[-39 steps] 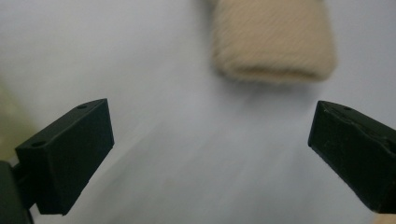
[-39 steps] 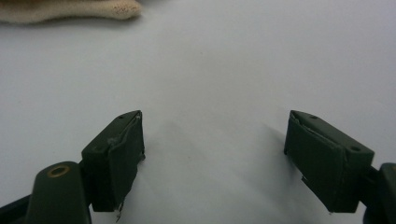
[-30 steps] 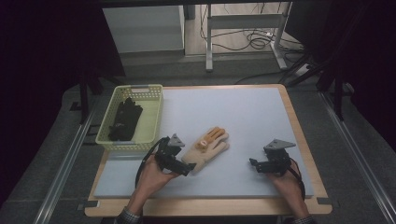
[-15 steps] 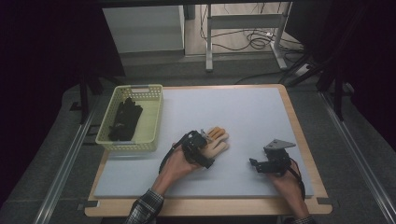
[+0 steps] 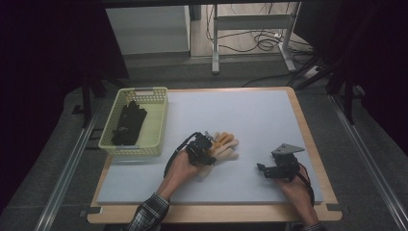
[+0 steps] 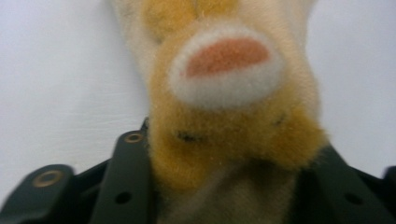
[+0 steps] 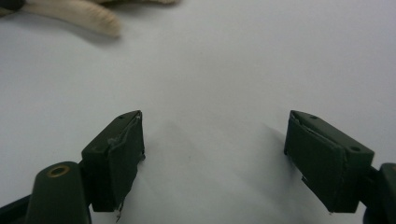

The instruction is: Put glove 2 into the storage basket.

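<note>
Left gripper point(image 5: 206, 150) sits over the near end of a plush paw glove point(image 5: 222, 147), cream and orange, lying flat on the pale mat point(image 5: 260, 120) near its middle, toes pointing away from the person. Its jaws have just been closing, and in the left gripper view the fur of the glove point(image 6: 233, 126) bulges up between the two black jaws, which press in on both flanks: a grip on the wrist end, probably chosen because that end is narrowest and lets the rest hang free when lifted. Right gripper point(image 5: 273, 172) rests on the mat well apart to the right; in the right gripper view its jaws stand wide with bare mat point(image 7: 210, 154) between them, holding nothing, seemingly parked out of the way. A yellow slotted basket point(image 5: 156, 122) stands at the mat's left edge, near the glove but not touching it. Inside lies dark material point(image 5: 127, 122), black, possibly gloves; too dim to tell. My guess: the glove is bound for that basket.
</note>
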The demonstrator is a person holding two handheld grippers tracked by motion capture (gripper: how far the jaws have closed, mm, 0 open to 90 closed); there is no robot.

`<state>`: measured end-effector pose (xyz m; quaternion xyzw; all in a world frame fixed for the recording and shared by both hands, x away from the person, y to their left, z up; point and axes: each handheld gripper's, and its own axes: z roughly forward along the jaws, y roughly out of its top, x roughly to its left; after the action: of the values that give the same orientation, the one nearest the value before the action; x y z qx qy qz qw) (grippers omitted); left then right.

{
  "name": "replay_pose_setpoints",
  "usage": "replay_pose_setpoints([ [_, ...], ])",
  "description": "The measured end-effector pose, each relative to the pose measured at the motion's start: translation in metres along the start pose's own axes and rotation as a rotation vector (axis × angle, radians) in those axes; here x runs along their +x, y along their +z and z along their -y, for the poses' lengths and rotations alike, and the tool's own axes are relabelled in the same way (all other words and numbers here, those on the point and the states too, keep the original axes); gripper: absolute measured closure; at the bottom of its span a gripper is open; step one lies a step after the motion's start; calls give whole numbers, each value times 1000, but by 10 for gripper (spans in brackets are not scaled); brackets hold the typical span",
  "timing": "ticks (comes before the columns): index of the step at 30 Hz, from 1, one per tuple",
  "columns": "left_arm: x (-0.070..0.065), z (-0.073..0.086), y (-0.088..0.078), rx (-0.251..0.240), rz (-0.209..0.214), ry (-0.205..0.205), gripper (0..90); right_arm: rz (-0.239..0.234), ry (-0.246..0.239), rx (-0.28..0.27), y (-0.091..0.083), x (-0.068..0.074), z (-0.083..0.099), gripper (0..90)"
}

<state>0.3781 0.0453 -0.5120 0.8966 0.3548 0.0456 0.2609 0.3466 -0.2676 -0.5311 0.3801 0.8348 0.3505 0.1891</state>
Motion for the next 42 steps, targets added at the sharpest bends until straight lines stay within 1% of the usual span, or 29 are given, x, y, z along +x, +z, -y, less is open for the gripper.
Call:
replay_pose_setpoints([
  [1, 0, 0, -2, -4, 2, -1, 624, 0, 0, 0, 0, 0, 0, 198],
  [3, 0, 0, -7, -20, -7, 1, 673, 1, -1, 0, 0, 0, 0, 198],
  [5, 0, -1, -15, -22, -27, 6, 708, 0, 0, 0, 0, 0, 0, 198],
  [7, 2, -2, -21, -32, -44, -3, 721, 0, 0, 0, 0, 0, 0, 198],
  [11, 10, -6, -33, -45, -60, -29, 728, 1, 0, 0, 0, 0, 0, 198],
  [17, 24, -12, -57, -76, -95, -68, 727, 1, -1, -1, 0, 0, 0, 198],
  [23, 44, -17, -89, -94, -153, -117, 724, 0, -1, -1, 0, 0, 0, 198],
  [25, 53, -17, -102, -108, -178, -144, 723, 1, -3, -2, 0, 0, 0, 198],
  [29, 70, -14, -123, -123, -212, -187, 721, 0, -2, -4, 0, 0, 0, 198],
  [32, 85, -9, -139, -139, -248, -234, 719, 0, -2, -4, 0, 0, 0, 198],
  [37, 112, 4, -162, -156, -307, -319, 712, 0, -2, -4, 0, 0, 0, 198],
  [40, 129, 14, -172, -155, -345, -372, 710, 0, -2, -4, 0, 0, 0, 198],
  [42, 138, 20, -176, -152, -363, -397, 710, 0, -2, -4, 0, 0, 0, 198],
])
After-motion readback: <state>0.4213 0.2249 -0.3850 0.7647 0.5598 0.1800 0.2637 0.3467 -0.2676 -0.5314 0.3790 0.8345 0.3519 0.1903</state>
